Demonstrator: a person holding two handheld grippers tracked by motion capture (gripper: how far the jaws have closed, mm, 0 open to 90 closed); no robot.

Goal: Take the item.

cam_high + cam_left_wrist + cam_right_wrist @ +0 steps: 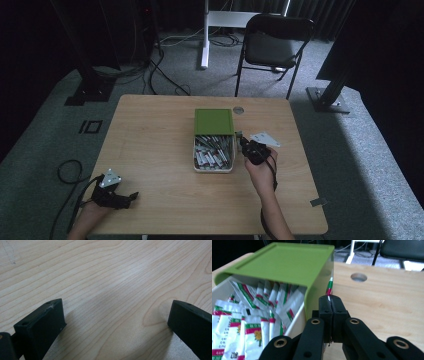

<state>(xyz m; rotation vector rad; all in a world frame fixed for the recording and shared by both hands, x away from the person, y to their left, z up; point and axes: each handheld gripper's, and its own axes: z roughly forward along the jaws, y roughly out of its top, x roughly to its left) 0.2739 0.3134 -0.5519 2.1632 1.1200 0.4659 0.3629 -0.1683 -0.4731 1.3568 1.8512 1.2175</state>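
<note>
Right claw (331, 300) clenched on one sachet (329, 286)

We should ease it left, clearing the green lid (287, 262), into the box (222, 293).

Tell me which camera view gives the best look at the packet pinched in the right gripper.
The right gripper view: the right gripper is shut on the thin packet, seen edge-on, its red and green stripes beside the green lid. In the high view the packet is too small to make out at that gripper. The left gripper view looks at bare table.
</note>
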